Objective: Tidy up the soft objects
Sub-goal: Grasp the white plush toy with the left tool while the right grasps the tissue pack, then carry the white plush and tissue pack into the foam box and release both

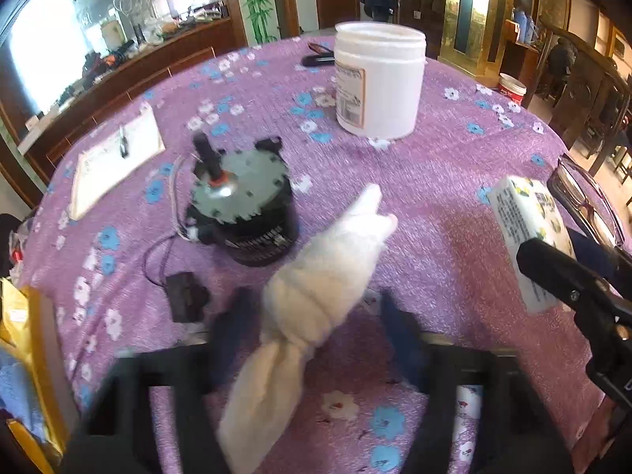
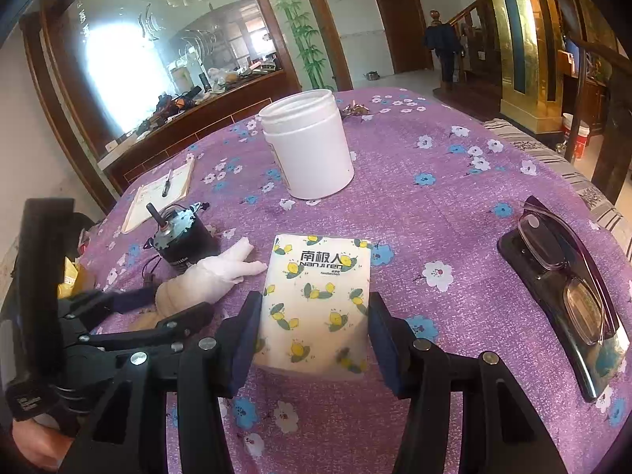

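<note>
A white rolled cloth lies on the purple flowered tablecloth, and it also shows in the right wrist view as the cloth. My left gripper straddles its near end. The left pad is against the cloth, while a strip of tablecloth shows between the cloth and the right pad, so the jaws stand open around it. A pack of tissues printed with lemons lies flat. My right gripper is shut on the pack's near end, both pads pressing on its sides. The left view shows that pack at the right edge.
A black motor with trailing wires stands just left of the cloth. A tall white plastic jar stands behind it. A notepad with a pen lies far left. Eyeglasses on a black case lie right of the pack. A yellow bag hangs at the left edge.
</note>
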`<state>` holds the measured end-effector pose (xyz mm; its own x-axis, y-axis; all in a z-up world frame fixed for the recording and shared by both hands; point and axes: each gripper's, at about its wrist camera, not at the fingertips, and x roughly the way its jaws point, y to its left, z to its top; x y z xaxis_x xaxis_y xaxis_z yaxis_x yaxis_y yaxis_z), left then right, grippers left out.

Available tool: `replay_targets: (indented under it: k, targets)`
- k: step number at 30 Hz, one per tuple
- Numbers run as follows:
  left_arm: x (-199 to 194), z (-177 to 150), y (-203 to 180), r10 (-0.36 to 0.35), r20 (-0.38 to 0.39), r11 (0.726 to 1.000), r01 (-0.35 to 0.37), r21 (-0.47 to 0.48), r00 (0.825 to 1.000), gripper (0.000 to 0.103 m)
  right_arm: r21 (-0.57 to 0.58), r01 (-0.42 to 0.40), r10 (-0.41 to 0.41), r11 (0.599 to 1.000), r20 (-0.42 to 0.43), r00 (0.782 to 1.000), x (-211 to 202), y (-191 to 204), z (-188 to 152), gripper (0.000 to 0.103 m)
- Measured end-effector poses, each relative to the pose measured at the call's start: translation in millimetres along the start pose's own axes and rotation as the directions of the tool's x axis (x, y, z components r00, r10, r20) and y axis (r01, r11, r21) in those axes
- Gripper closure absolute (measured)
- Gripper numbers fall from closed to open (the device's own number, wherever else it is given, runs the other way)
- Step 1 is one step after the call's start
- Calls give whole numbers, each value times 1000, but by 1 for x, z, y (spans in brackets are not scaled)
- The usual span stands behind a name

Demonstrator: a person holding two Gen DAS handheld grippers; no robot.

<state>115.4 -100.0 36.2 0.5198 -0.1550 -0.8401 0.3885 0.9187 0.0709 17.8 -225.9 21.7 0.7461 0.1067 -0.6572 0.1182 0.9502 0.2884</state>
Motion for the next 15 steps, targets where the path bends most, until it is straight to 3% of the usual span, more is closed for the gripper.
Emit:
replay_targets:
  k: [6,15]
  targets:
    - [-16,-13,15,-32,44,996,35,-87,999,59,-26,-20,21,999,11,1000,-2,6,-1,47]
    - [-83,-48,29,-64,167,986,88,-141,984,59,-155,-114,124,981,54,991,-13,37,-7,47]
